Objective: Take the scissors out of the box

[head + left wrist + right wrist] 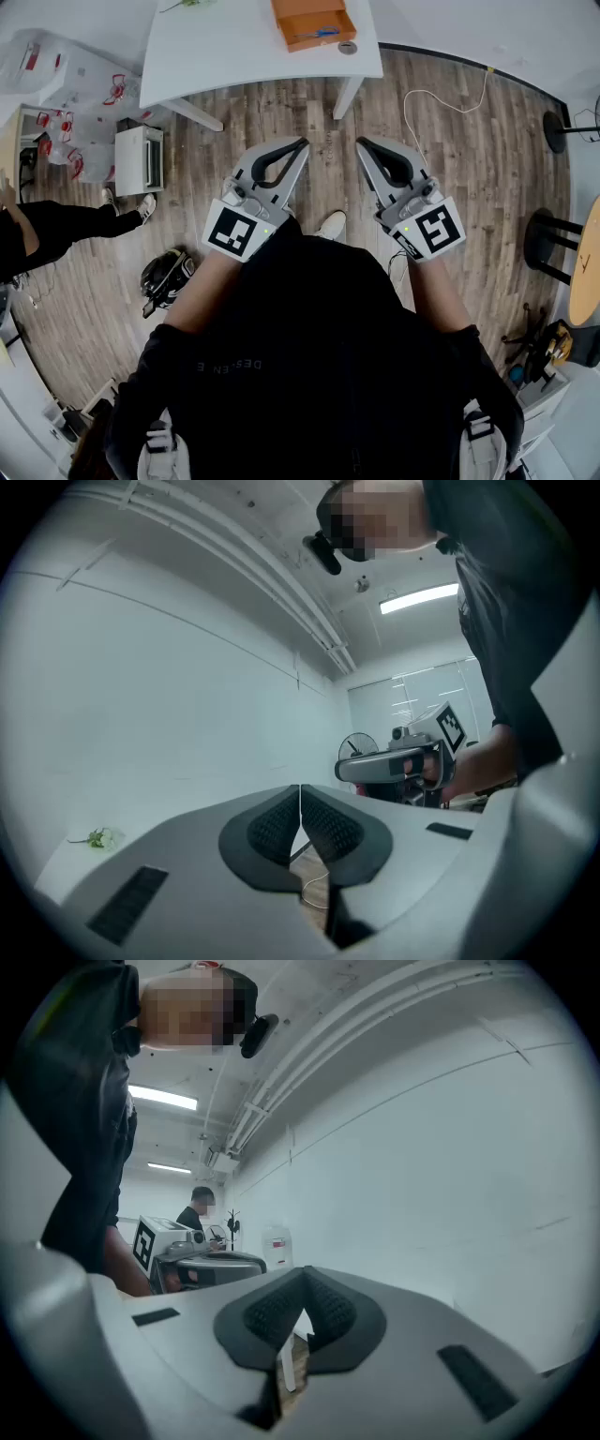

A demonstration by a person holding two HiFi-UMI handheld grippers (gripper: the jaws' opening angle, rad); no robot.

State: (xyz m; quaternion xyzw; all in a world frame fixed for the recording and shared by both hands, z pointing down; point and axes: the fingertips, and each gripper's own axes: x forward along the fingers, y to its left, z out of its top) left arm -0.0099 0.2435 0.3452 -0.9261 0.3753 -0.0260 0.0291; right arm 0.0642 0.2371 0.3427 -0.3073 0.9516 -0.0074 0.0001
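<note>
Orange box point(313, 23): open by the desk's point(234, 47) near right corner, blue scissors point(325, 33) inside.
Left gripper point(300, 145): jaws pressed together, empty.
Right gripper point(362, 146): likewise; both short of the desk, probably not yet reaching.

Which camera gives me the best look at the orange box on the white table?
The head view: the orange box sits on the white table, seen from above, open-topped with something blue inside. Neither the left gripper view nor the right gripper view shows it; both face a white wall.
</note>
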